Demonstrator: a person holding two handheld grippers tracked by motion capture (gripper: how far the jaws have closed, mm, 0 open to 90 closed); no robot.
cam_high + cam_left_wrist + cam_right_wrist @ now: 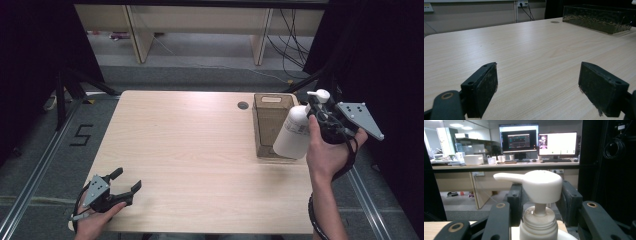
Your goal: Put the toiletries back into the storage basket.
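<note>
Right gripper (314, 111) clamping the white pump bottle (293, 133) at the neck under the pump head (537, 184), jaws pressing either side. Holding the bottle lifted and tilted, base apparently hanging above the right edge of the clear bin (270, 125) at the table's (190, 150) far right; hard telling from above whether touching the rim. Left gripper (122, 187) resting low at the near left corner, jaws spread wide, gripping nothing, well apart from the bin. Likely carrying the bottle toward dropping into the bin. Next: shifting left over the opening, straightening upright, lowering inside, then releasing. Watching for the base catching the rim.
</note>
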